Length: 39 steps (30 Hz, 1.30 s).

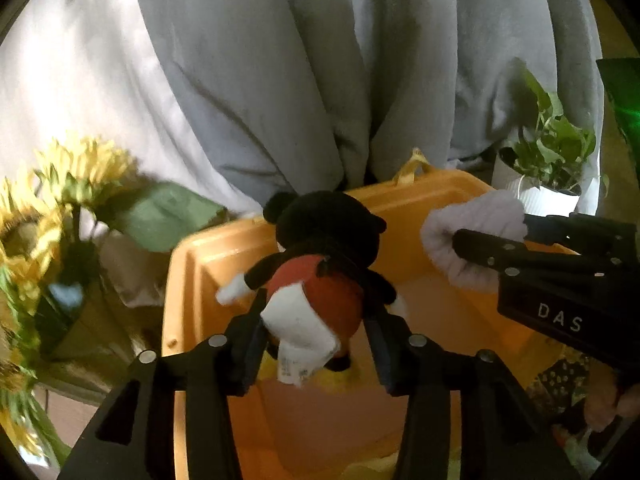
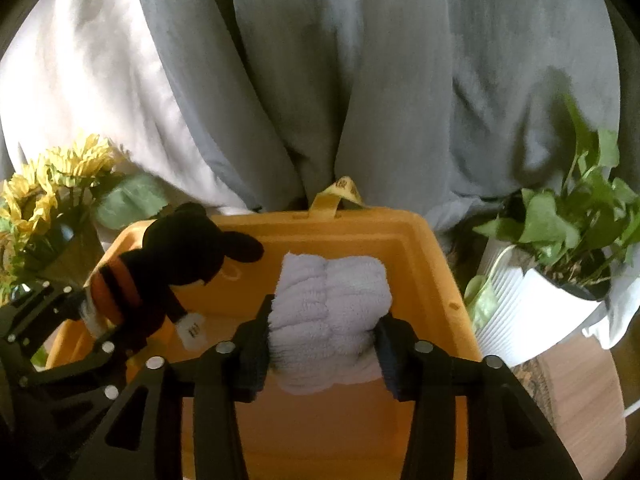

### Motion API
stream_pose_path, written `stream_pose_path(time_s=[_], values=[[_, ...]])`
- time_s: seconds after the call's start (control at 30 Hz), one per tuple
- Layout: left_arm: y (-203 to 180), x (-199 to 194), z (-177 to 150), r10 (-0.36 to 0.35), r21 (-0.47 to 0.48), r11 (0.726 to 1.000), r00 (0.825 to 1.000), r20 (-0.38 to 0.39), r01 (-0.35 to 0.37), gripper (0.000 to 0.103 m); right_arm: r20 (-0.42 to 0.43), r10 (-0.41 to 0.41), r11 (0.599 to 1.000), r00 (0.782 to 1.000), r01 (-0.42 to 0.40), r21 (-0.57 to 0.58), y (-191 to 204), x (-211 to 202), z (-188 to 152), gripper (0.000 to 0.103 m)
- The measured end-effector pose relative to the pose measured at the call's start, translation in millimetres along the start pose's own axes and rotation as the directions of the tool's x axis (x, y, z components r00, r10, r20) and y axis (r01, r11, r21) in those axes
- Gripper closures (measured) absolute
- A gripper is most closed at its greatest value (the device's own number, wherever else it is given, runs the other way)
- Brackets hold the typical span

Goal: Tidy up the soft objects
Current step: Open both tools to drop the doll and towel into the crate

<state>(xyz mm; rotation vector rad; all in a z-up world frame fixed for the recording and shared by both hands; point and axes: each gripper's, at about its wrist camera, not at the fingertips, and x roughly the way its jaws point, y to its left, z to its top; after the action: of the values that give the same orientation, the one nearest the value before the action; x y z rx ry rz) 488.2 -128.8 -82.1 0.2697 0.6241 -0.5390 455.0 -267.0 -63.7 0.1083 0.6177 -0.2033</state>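
Observation:
My left gripper is shut on a black, red and white mouse plush toy and holds it above the open orange plastic bin. The toy also shows in the right wrist view, at the bin's left side. My right gripper is shut on a rolled pale lilac fluffy towel and holds it over the bin. The towel shows in the left wrist view, at the right. The bin's floor looks bare, with something yellow at its near edge.
Yellow sunflowers stand left of the bin. A potted green plant in a white ribbed pot stands to the right. Grey and white bedding hangs behind. A yellow strap sits on the bin's far rim.

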Motion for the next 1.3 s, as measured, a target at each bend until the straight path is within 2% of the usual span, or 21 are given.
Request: stream_pose_path(time_s=[0.13, 0.23, 0.4, 0.57, 0.7, 0.97, 1.3], values=[[2, -4, 1, 0.014, -0.011, 1.000, 1.000, 0.002, -0.014, 0.039, -0.025, 0.013, 1.000, 1.000, -0.013, 0.014, -1, 5, -1, 0.039], [1, -7, 1, 0.025, -0.008, 1.000, 1.000, 0.005, -0.025, 0.036, -0.026, 0.010, 1.000, 1.000, -0.010, 0.006, 1, 4, -4, 0.039], [5, -18, 0, 0.036, -0.055, 0.998, 0.999, 0.001, -0.036, 0.033, -0.005, -0.003, 1.000, 1.000, 0.003, 0.006, 1, -7, -6, 0.039], [4, -42, 1, 0.064, -0.067, 0.996, 0.997, 0.040, -0.061, 0.028, 0.012, 0.000, 1.000, 1.000, 0.000, 0.016, 0, -23, -6, 0.038], [3, -66, 0, 0.088, -0.082, 0.993, 0.993, 0.081, -0.081, 0.025, 0.042, -0.004, 1.000, 0.999, 0.003, 0.024, -1, -42, -7, 0.039], [7, -111, -11, 0.138, -0.159, 0.980, 0.985, 0.102, -0.121, 0.021, 0.098, -0.017, 1.000, 0.995, 0.015, 0.020, 5, -89, -15, 0.038], [-5, -173, -36, 0.208, -0.180, 0.967, 0.964, 0.165, -0.178, 0.004, 0.139, -0.029, 0.999, 0.990, 0.023, 0.043, 12, -144, -37, 0.038]])
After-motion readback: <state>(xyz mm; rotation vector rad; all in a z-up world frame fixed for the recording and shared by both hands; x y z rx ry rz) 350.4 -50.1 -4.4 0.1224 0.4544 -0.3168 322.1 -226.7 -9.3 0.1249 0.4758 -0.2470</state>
